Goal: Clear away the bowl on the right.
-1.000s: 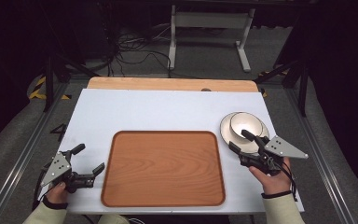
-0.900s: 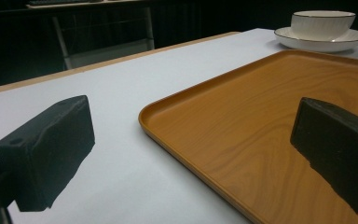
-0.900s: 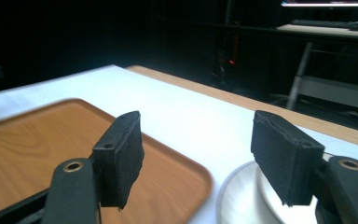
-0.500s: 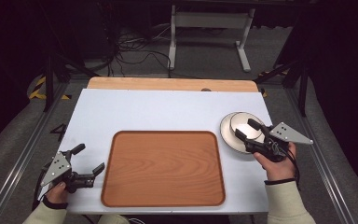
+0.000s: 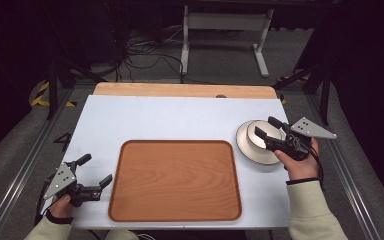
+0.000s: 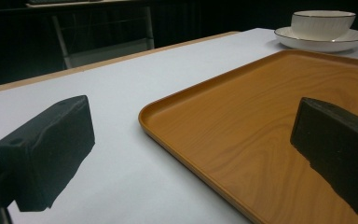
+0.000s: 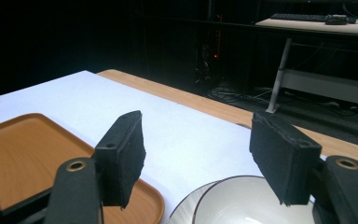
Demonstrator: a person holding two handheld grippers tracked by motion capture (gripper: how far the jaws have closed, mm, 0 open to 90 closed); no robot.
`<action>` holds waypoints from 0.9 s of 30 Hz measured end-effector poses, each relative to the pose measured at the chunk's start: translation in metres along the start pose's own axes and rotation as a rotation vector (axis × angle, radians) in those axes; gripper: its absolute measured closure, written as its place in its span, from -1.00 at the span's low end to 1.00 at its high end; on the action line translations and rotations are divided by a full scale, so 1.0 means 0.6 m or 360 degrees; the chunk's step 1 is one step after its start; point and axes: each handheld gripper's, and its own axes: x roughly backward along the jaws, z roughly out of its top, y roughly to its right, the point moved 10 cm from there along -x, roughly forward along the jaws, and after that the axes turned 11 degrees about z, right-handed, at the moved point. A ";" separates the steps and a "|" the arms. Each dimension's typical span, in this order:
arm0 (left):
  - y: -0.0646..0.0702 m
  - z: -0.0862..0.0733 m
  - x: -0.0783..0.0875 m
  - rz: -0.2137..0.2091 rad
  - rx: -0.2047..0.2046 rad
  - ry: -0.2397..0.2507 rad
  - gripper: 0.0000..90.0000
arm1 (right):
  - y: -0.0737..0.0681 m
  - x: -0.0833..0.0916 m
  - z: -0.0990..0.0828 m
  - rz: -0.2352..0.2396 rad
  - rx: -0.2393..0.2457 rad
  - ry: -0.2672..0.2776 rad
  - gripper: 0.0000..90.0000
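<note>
A white bowl (image 5: pixel 261 134) stands on a white plate (image 5: pixel 247 150) at the table's right. My right gripper (image 5: pixel 264 126) is open and hovers over the bowl, one jaw on each side of its near rim; in the right gripper view the gripper (image 7: pixel 200 154) has the bowl (image 7: pixel 242 205) just below it. A brown wooden tray (image 5: pixel 175 180) lies empty in the middle. My left gripper (image 5: pixel 96 169) is open near the tray's left edge, low over the table. From the left gripper view, the gripper (image 6: pixel 196 154) straddles the tray's corner (image 6: pixel 261 116), with the bowl (image 6: pixel 323 23) far off.
The white tabletop (image 5: pixel 180 120) ends in a wooden strip (image 5: pixel 185 90) at the far side. Beyond it are a dark floor with cables and a metal stand (image 5: pixel 225 30). A rail runs along each side of the table.
My right gripper has moved away from the person and over the bowl, jaws still open. The left gripper has stayed where it was.
</note>
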 end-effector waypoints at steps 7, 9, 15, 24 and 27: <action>0.000 0.000 0.000 -0.0004 0.0004 -0.0001 -0.99 | 0.019 0.002 0.005 -0.0034 -0.0026 0.0031 -0.22; 0.000 0.000 0.000 -0.0004 0.0005 0.0000 -0.99 | 0.021 0.003 0.006 -0.0040 -0.0025 0.0030 -0.22; 0.000 0.000 0.000 -0.0005 0.0006 -0.0002 -0.99 | 0.038 0.001 0.007 -0.0071 -0.0014 -0.0003 -0.15; 0.000 0.000 0.000 -0.0006 0.0002 -0.0006 -0.99 | 0.062 -0.002 -0.001 -0.0146 -0.0061 -0.0123 -0.09; 0.000 0.000 0.000 0.0000 -0.0002 0.0001 -0.99 | 0.075 -0.004 -0.009 -0.0174 -0.0076 -0.0191 -0.04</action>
